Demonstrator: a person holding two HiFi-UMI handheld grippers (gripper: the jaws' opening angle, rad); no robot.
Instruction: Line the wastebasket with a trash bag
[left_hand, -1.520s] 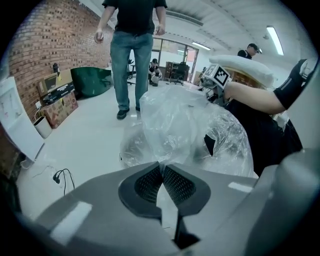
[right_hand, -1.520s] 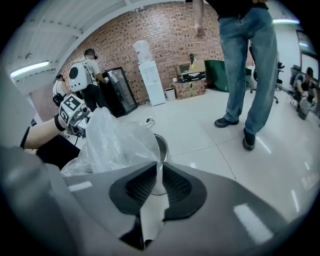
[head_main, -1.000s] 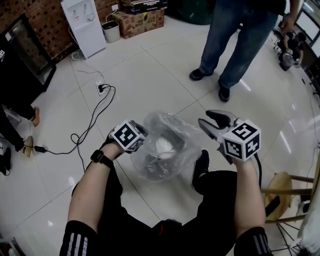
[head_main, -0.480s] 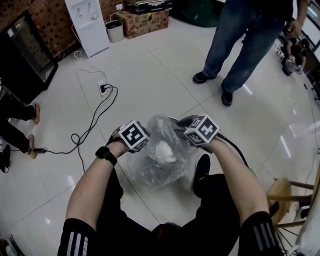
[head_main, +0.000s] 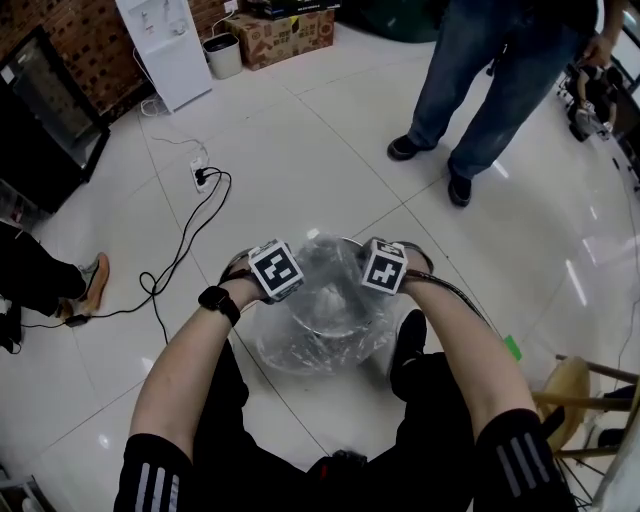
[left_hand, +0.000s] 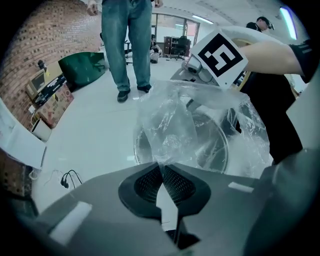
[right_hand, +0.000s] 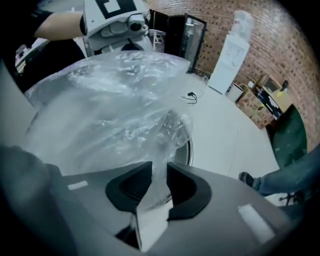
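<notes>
A round metal wastebasket (head_main: 338, 326) stands on the white tile floor between my knees, with a clear trash bag (head_main: 300, 350) draped over and around it. My left gripper (head_main: 290, 290) is at the basket's left rim, shut on a pinch of the bag's edge (left_hand: 161, 167). My right gripper (head_main: 366, 286) is at the right rim. Its jaws are closing, a fold of the bag (right_hand: 165, 145) runs between them, and a gap still shows beside the film (right_hand: 159, 182). The basket's rim (right_hand: 190, 150) shows past the film.
A person in jeans (head_main: 480, 90) stands at the far right. A power strip with black cable (head_main: 200, 180) lies on the floor to the left. A wooden stool (head_main: 570, 390) is at the right, a white dispenser (head_main: 165, 50) and a cardboard box (head_main: 285, 35) at the back.
My right gripper has dropped from up at the right down to the basket's right rim and taken bag film between its jaws. The left gripper has sunk a little with the bag.
</notes>
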